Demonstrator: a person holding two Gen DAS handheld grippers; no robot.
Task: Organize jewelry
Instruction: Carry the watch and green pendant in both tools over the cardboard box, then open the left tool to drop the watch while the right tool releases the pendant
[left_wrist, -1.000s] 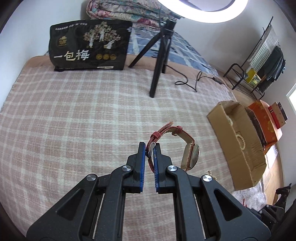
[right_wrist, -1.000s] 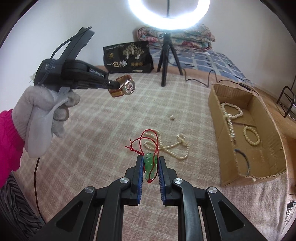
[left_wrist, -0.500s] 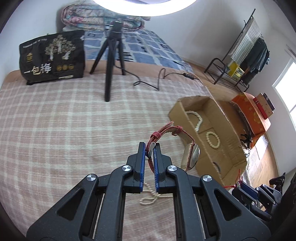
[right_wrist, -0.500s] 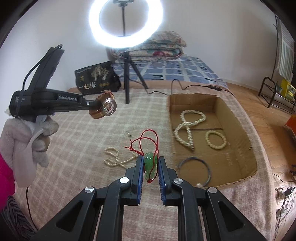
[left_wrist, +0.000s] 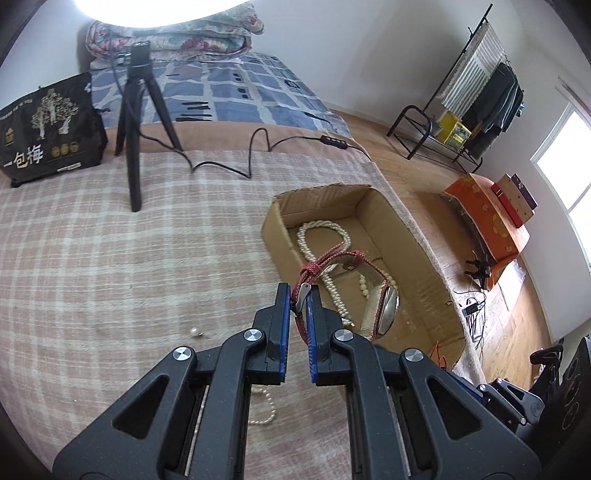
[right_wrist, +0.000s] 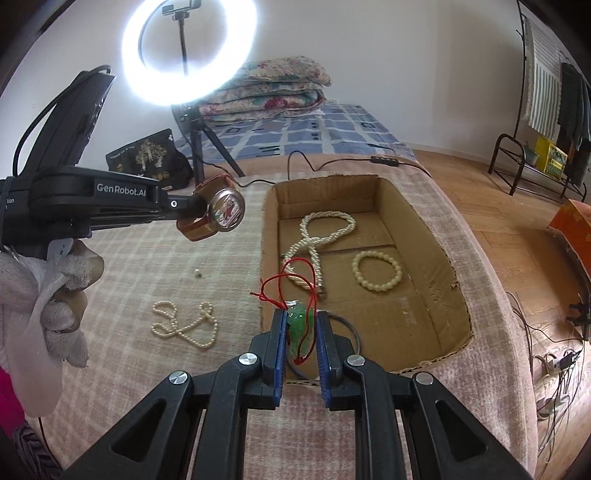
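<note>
My left gripper (left_wrist: 297, 300) is shut on the red strap of a wristwatch (left_wrist: 384, 312) and holds it in the air beside the left wall of the open cardboard box (left_wrist: 413, 236). The right wrist view shows that watch (right_wrist: 225, 212) hanging left of the box (right_wrist: 436, 236). My right gripper (right_wrist: 300, 325) is shut on a green pendant with a red cord (right_wrist: 301, 321), above the box's near left corner. Inside the box lie a pearl necklace (right_wrist: 317, 236), a bead bracelet (right_wrist: 376, 271) and a dark bangle (right_wrist: 351, 332).
A loose pearl necklace (right_wrist: 184, 325) and a single small pearl (right_wrist: 198, 273) lie on the checked blanket left of the box. A ring light on a tripod (right_wrist: 192, 122) and a black bag (left_wrist: 48, 129) stand at the back. The bed's edge drops off right of the box.
Both grippers have moved right toward the box, each keeping its hold. The watch is now beside the box's left wall and the pendant is over its near left corner.
</note>
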